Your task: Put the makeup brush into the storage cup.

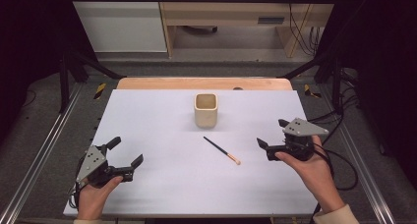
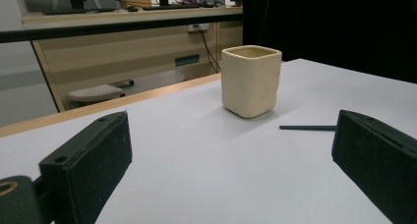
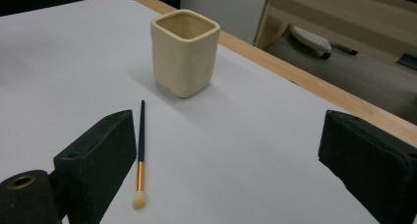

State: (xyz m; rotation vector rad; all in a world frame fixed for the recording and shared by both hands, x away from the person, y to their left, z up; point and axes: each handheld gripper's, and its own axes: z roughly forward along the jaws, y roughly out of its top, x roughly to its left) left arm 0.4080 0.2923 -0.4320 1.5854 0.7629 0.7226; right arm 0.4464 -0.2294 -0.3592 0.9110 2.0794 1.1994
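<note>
Item 1, brush point(image 1: 222, 151): a thin dark handle with a gold ferrule and pale bristle tip. It lay flat on the white tabletop point(image 1: 157, 116), at a slant, bristles toward my side, just in front of the cup and apart from it. Nothing touched it.

Item 2, cup point(image 1: 205, 110): cream, square-mouthed, upright near the far middle of the tabletop. From the right gripper view its inside looked empty as far as I could see.

Item 3, left tool point(image 1: 126, 155): held low at the near left corner, jaws spread wide, nothing between them. It sat well apart from both brush and cup.

Item 4, right tool point(image 1: 273, 134): held at the right side, jaws likewise wide apart and empty, pointed toward the middle. In its own view the brush point(image 3: 140, 160) lay just beside the left jaw, the cup point(image 3: 185, 52) beyond.

Status: I judged the work as not begun. Nothing was gripped or lifted, and both tools were only standing off. If the aim was to stand the brush in the cup, all of it remained: closing on the handle, lifting, carrying over the rim, releasing. The right tool was the nearer one to start.
</note>
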